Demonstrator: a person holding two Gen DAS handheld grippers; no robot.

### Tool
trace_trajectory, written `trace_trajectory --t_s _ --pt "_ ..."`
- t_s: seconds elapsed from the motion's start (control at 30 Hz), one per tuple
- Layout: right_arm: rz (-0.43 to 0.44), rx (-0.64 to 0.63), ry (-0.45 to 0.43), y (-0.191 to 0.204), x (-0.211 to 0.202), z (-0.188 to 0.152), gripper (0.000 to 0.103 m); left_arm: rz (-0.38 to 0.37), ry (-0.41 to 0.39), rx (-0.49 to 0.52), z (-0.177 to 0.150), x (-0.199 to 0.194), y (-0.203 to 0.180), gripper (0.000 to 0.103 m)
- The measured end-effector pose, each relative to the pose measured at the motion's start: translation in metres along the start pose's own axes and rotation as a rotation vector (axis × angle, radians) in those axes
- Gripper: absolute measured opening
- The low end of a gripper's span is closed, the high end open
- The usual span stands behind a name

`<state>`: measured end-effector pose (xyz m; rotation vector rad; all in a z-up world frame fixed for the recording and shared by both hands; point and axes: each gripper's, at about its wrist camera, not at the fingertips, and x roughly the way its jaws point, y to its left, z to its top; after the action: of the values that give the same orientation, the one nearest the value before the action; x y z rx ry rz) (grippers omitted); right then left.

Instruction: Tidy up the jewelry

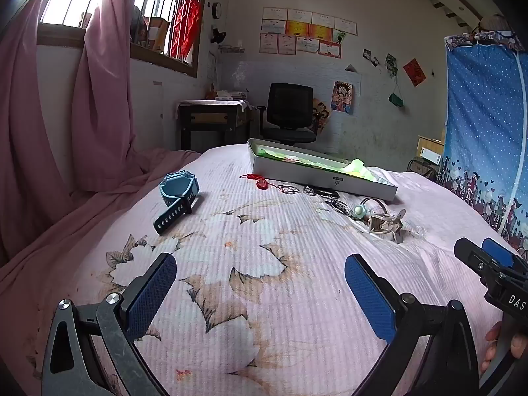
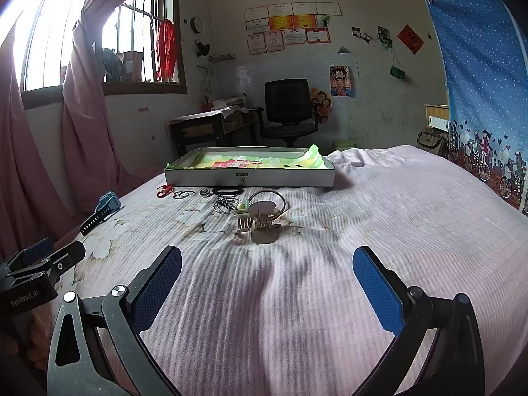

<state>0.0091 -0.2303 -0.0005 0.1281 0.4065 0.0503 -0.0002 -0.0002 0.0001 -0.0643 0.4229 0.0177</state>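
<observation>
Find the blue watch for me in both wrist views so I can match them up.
Left wrist view: the blue watch lies on the bedspread at left of centre, near the pink curtain.
Right wrist view: the blue watch sits at the far left edge of the bed, smaller.
Shared landmark: the white shallow box with green lining, at the far side of the bed in both views.

Ahead of the left gripper [image 1: 260, 283], with its blue dotted pads, the bedspread [image 1: 264, 297] is pale pink with ribbed stripes and a white-and-brown flower print. Farther ahead to its left lies a light blue watch [image 1: 180, 189] with a dark strap; straight ahead sit a red cord [image 1: 259, 180] and a white box [image 1: 316, 173] lined in green
</observation>
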Motion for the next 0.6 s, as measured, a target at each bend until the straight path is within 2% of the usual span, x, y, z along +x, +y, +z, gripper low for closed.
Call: trace_trajectory --t_s 0.6 --pt "-0.001 -0.002 0.003 0.0001 0.0002 -0.0002 0.102 -0.001 0.000 -0.001 0.0000 0.0000 0.0001 0.103"
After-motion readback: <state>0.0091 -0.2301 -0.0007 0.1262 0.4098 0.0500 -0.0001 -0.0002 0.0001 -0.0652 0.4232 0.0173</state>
